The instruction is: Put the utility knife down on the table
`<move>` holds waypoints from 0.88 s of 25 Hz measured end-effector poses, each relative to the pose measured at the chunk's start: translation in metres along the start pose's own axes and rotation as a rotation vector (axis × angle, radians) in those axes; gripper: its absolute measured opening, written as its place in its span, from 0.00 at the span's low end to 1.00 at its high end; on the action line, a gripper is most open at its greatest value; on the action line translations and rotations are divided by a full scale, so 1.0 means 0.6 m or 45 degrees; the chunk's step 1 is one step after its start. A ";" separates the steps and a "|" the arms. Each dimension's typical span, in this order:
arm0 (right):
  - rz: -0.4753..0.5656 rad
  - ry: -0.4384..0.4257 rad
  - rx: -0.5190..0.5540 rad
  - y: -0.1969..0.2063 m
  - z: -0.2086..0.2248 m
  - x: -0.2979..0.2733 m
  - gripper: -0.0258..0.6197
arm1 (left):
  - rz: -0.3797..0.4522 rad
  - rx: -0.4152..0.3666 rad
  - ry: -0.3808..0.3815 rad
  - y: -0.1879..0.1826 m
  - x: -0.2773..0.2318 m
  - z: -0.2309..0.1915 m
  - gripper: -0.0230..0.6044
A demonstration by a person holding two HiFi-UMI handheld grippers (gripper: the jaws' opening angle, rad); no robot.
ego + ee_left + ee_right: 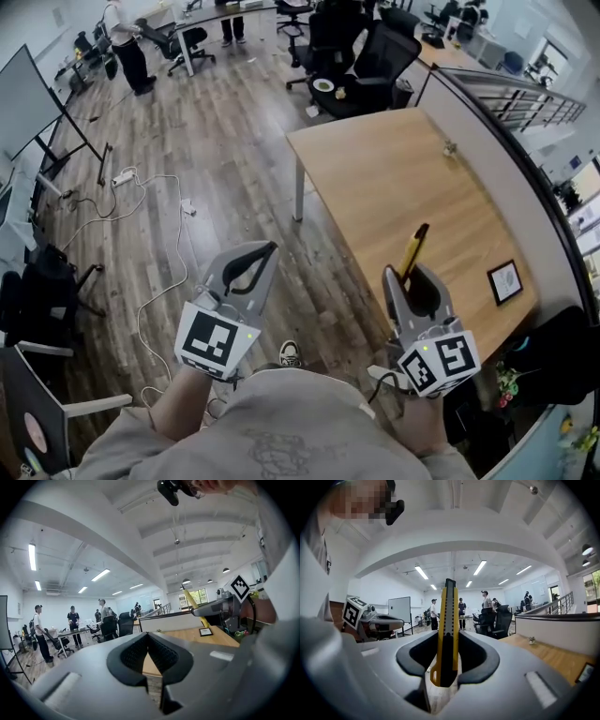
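A yellow and black utility knife (412,251) (446,634) stands upright between the jaws of my right gripper (410,281) (446,660), which is shut on its lower end. It hangs above the near end of the wooden table (394,178). From the left gripper view the knife (193,606) shows at the right, sticking up from the right gripper (220,607). My left gripper (264,255) (149,656) hangs over the wood floor left of the table, its jaws closed with nothing between them.
A small framed picture (504,281) lies near the table's right edge and a small item (449,148) sits further back. Black office chairs (370,66) stand beyond the table. Cables (150,202) trail on the floor. People stand at desks (461,613) across the room.
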State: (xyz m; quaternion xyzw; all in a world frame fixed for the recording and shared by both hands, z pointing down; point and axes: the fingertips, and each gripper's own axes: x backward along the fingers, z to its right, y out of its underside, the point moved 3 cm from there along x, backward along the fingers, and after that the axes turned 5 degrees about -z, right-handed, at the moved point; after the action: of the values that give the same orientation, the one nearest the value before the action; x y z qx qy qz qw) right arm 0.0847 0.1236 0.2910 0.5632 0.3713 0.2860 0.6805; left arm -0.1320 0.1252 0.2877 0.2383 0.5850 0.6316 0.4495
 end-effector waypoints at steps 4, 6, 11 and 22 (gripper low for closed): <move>0.003 0.002 0.020 -0.015 0.001 -0.076 0.25 | -0.008 0.017 0.000 0.015 -0.033 -0.064 0.04; -0.009 0.019 0.021 -0.012 0.011 -0.098 0.25 | -0.007 0.018 0.003 0.020 -0.049 -0.081 0.04; -0.050 0.059 0.000 0.005 0.047 -0.152 0.25 | -0.023 0.018 0.013 0.034 -0.100 -0.118 0.03; -0.091 0.087 -0.023 0.002 0.174 -0.314 0.25 | -0.063 -0.040 0.043 0.031 -0.278 -0.215 0.04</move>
State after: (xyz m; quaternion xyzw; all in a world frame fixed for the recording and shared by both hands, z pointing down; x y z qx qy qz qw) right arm 0.0657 -0.0863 0.3363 0.5333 0.4116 0.2838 0.6824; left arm -0.1637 -0.0821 0.3171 0.2059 0.5881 0.6333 0.4590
